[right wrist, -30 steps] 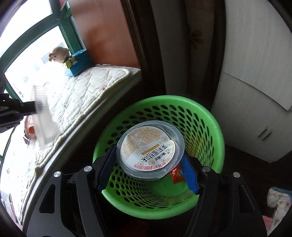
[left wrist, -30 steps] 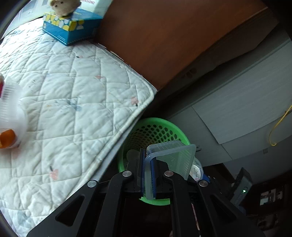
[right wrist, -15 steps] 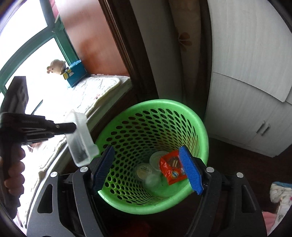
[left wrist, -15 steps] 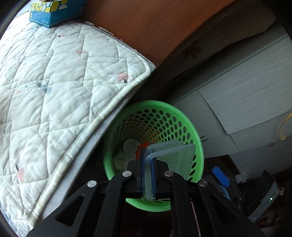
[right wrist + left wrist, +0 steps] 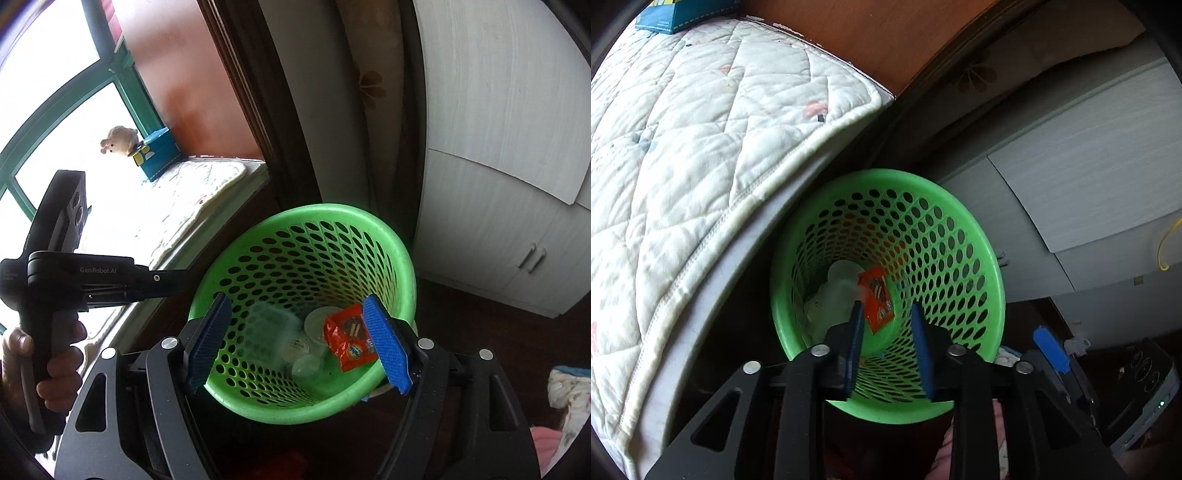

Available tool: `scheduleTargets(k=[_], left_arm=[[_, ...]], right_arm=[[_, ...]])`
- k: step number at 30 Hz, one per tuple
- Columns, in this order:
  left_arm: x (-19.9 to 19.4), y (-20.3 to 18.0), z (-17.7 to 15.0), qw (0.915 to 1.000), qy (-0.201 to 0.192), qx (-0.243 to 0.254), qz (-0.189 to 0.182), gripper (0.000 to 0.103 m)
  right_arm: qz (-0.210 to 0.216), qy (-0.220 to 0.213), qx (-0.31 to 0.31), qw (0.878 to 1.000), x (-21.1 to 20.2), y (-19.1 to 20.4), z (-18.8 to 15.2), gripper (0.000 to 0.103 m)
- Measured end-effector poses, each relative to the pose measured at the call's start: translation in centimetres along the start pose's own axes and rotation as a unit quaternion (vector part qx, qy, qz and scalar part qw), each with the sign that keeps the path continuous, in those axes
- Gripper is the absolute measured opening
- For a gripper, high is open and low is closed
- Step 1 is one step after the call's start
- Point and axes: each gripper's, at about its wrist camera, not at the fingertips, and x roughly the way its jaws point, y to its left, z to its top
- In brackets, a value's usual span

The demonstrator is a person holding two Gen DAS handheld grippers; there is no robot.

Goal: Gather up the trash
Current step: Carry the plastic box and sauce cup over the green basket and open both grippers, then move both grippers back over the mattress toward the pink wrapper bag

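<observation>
Left gripper (image 5: 888, 314) over the near rim of the green perforated basket (image 5: 964, 236), blue pads (image 5: 921, 339) parted by a modest gap and opening, nothing between them. Right gripper (image 5: 295, 336) beside it at the same basket, jaws spread wide, also empty. At the basket's bottom: clear plastic container (image 5: 264, 334) to the left, round lidded cups (image 5: 308, 350) in the middle, orange snack wrapper (image 5: 349, 339) to the right. Quilted mattress pad (image 5: 683, 155) just left of the basket. Hand (image 5: 44, 365) on the left gripper's handle.
</observation>
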Motion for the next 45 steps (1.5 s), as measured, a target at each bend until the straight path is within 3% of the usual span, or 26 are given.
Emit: scheduleTargets(k=[8,14,24,29,31,36,41,45], left_arm=[[-3.4,1.2,-0.9,0.9992,-0.031,0.017,0.017,0.030],[-8.2,3.4,-1.6,0.9947,-0.077,0.036,0.058,0.036],[-16.4,9.3,-3.3,0.9756,-0.143,0.061,0.155,0.039],[-19.6,13.5,-4.0,0.9640,-0.162,0.054,0.204,0.050],[-20.3,15.2,-4.3,0.9614,-0.164,0.050,0.215,0.056],[-20.8,18.7,-4.5,0.9539,-0.158,0.057,0.249,0.056],[-19.7,20.7,-4.1,0.9382,-0.149,0.091,0.299,0.063],[-18.6,22.3,-3.6,0.9346,-0.136,0.100,0.313,0.063]], right_arm=[[0.008,-0.002,-0.015,1.000,-0.2,1.5,0.1,0.074],[0.021,-0.003,-0.035,0.999,0.1,4.0,0.4,0.074],[0.057,0.006,-0.072,0.996,1.1,9.2,1.0,0.074],[0.075,0.011,-0.090,0.993,1.6,12.0,1.1,0.079],[0.084,0.015,-0.094,0.992,2.0,13.1,1.2,0.079],[0.101,0.026,-0.108,0.989,3.1,16.2,1.5,0.079],[0.114,0.031,-0.126,0.985,3.8,19.0,1.9,0.079],[0.122,0.039,-0.135,0.982,4.6,20.8,2.2,0.079]])
